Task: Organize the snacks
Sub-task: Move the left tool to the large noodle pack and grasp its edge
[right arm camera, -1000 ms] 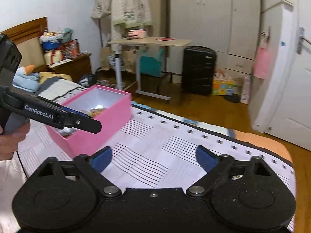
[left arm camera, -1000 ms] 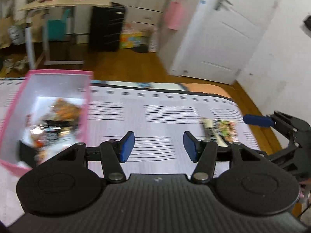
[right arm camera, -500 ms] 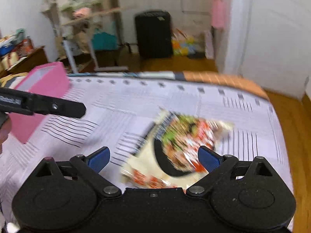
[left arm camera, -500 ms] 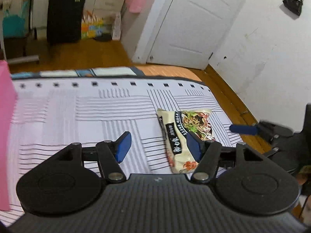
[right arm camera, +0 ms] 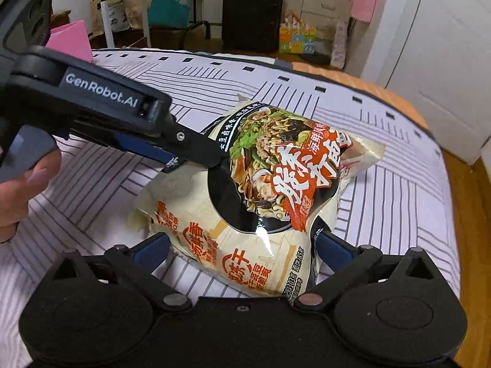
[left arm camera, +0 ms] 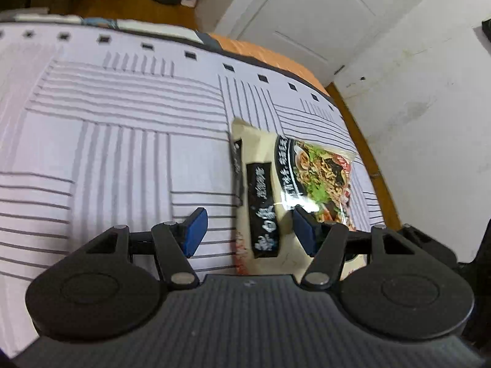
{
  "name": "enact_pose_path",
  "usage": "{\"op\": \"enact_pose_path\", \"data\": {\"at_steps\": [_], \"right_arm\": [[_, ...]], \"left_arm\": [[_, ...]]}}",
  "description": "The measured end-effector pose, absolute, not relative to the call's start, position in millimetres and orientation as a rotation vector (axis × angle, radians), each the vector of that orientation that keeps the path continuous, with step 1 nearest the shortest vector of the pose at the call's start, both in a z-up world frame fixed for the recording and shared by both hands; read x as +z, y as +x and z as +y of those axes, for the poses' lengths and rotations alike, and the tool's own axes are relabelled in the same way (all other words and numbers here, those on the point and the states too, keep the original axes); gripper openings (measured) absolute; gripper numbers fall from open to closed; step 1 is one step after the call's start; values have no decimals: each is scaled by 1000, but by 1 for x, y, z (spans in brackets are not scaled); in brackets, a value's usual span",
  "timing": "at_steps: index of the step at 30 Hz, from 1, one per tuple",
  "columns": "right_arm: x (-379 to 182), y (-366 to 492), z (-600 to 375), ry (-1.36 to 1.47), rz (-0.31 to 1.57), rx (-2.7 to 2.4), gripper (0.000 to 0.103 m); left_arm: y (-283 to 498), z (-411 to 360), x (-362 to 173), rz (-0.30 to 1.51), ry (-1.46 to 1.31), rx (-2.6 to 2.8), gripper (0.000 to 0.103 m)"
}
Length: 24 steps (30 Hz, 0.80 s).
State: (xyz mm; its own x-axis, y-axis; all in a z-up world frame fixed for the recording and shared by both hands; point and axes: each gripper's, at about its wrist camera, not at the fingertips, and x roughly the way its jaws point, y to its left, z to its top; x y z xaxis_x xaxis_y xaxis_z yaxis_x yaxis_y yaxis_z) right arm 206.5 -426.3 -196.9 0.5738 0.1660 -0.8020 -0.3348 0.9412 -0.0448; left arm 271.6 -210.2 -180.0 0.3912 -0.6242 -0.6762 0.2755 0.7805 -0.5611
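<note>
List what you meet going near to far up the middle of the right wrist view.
Noodle packet → striped bedspread → black suitcase.

We read "GenRobot.AI" in white letters on the left gripper [right arm camera: 196,156]. The noodle packet [right arm camera: 264,202] carries large white Chinese characters on red and smaller orange and black print, which we cannot make out reliably.
</note>
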Motion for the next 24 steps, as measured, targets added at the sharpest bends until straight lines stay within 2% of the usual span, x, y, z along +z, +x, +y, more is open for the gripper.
{"op": "enact_pose_path", "data": {"at_steps": [5, 7, 12, 17, 18, 24], "right_arm": [[-205, 202, -427, -212, 858, 295, 103], [-209, 202, -431, -190, 841, 290, 103], [-209, 192, -431, -142, 808, 259, 101], [-204, 186, -425, -131, 776, 246, 93], [-202, 185, -422, -135, 775, 245, 92], [-198, 176, -413, -111, 763, 252, 90]], "left_arm": [[271, -210, -189, 997, -434, -621, 53], [272, -207, -192, 1012, -475, -640, 43], [271, -208, -192, 1016, -492, -650, 38], [270, -215, -182, 1034, -455, -639, 38], [274, -213, -182, 1061, -471, -637, 42], [268, -209, -171, 1090, -416, -605, 44]]}}
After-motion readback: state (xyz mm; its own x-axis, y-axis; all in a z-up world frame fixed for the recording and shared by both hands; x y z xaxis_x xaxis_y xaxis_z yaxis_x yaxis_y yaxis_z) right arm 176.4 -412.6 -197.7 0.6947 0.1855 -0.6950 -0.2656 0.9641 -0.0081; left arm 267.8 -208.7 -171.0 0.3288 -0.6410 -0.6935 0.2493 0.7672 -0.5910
